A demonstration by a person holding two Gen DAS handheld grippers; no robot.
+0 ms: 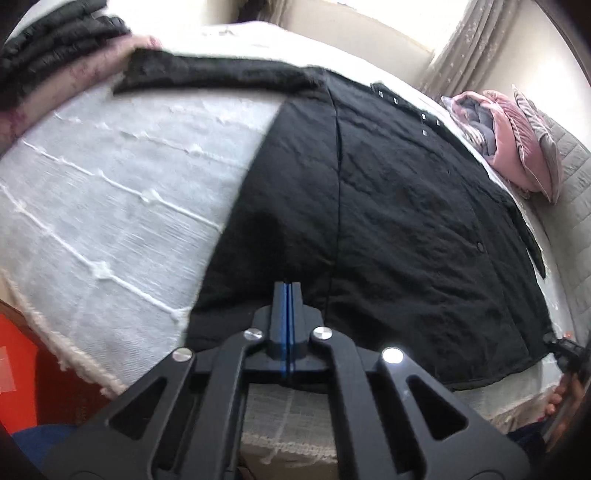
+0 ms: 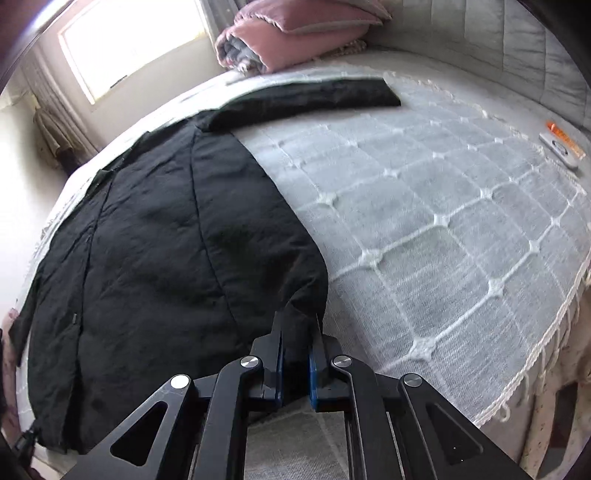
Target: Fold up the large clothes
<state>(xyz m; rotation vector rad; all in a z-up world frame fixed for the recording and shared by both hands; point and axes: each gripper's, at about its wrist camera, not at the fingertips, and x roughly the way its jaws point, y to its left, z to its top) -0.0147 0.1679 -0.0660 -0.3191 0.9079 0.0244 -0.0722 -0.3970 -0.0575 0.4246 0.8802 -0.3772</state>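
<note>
A large black quilted coat [image 1: 406,206] lies spread flat on the bed, one sleeve [image 1: 221,77] stretched out to the far left. In the right wrist view the same coat [image 2: 147,240] fills the left half, its other sleeve [image 2: 306,98] reaching right at the far end. My left gripper [image 1: 289,286] is shut, pads pressed together, its tips over the coat's near hem; no cloth shows between them. My right gripper [image 2: 297,321] is shut on the coat's near corner, a fold of black fabric pinched between the blue pads.
A white tufted bedspread [image 2: 443,221] covers the bed. Pink and grey bedding [image 2: 295,33] is piled by the headboard. Dark folded clothes [image 1: 55,40] are stacked far left. A remote and an orange item [image 2: 561,147] lie at the right edge. A hand [image 1: 561,398] shows lower right.
</note>
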